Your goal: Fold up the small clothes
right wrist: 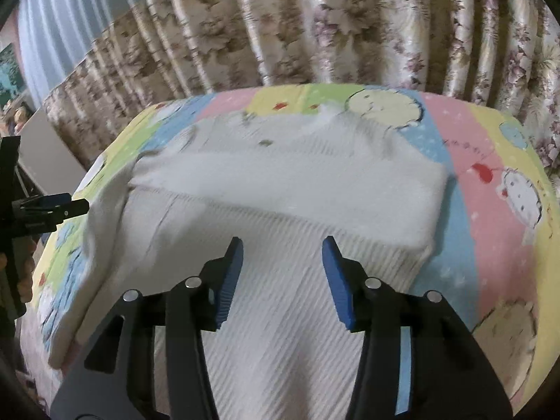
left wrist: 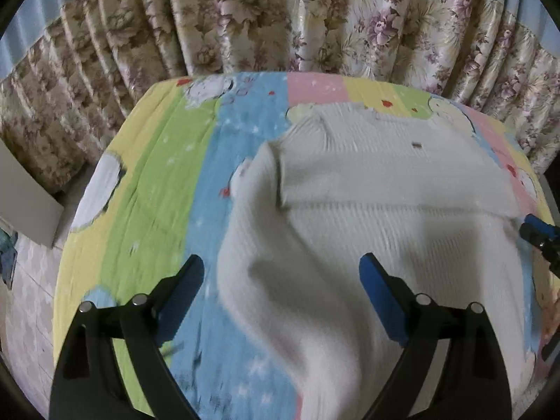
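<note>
Garment: a white ribbed knit top (left wrist: pixel 367 189) lies spread on the bed, a bit right of its middle, one part folded across it as a flat band (right wrist: pixel 287 178); a sleeve or loose side trails along its left edge, towards the near end of the bed
Bed cover: a sheet (left wrist: pixel 157 182) striped in yellow, green, blue and pink, with cartoon prints, lies under the top
Left gripper (left wrist: pixel 281 273): hangs over the trailing left part of the top, its blue-padded fingers spread wide with nothing between them; whether they touch the cloth I cannot tell
Right gripper (right wrist: pixel 282 248): poised over the ribbed near part of the top, just short of the folded band, jaws apart and holding nothing
Across views: each gripper's tip shows at the edge of the other's camera, beside the top's outer edges
Backdrop: floral curtains (right wrist: pixel 315 24) hang close behind the bed
Sharpness: the cloth is blurred in places, so fine creases are hard to read
</note>
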A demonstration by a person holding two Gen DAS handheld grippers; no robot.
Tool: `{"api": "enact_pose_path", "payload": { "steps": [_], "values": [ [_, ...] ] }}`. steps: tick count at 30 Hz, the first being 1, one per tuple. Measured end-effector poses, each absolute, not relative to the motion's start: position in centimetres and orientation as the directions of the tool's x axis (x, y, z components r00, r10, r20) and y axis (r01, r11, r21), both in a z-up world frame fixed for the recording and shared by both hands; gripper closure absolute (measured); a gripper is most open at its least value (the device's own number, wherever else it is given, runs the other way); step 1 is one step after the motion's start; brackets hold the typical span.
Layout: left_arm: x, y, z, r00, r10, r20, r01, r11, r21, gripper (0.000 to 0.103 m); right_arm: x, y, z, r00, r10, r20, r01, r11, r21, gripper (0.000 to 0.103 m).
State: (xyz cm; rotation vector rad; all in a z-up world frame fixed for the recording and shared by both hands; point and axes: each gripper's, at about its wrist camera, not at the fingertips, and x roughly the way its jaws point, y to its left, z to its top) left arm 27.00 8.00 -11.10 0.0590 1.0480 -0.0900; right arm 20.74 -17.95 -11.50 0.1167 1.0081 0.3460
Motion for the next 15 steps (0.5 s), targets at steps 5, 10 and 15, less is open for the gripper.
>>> {"api": "enact_pose_path", "payload": {
  "steps": [5, 10, 15],
  "values": [
    [22.0, 9.3, -12.1, 0.464, -0.046, -0.885, 0.102, 0.995, 0.001, 0.012, 17.3, -14.8, -11.6, 0.449, 0.390, -0.804, -0.273, 0.916, 0.293, 0.053],
    [17.6, 10.2, -14.0, 0.414, -0.061, -0.908, 0.092, 0.995, -0.025, 0.012, 14.8, -12.0, -12.1, 0.423, 0.413, -0.807, -0.319, 0.901, 0.294, 0.053],
    [14.2, 10.2, -14.4, 0.392, -0.102, -0.914, 0.108, 0.992, -0.064, 0.012, 12.6, -10.3, -12.1, 0.406, 0.425, -0.809, -0.344, 0.891, 0.295, 0.050]
  ]
}}
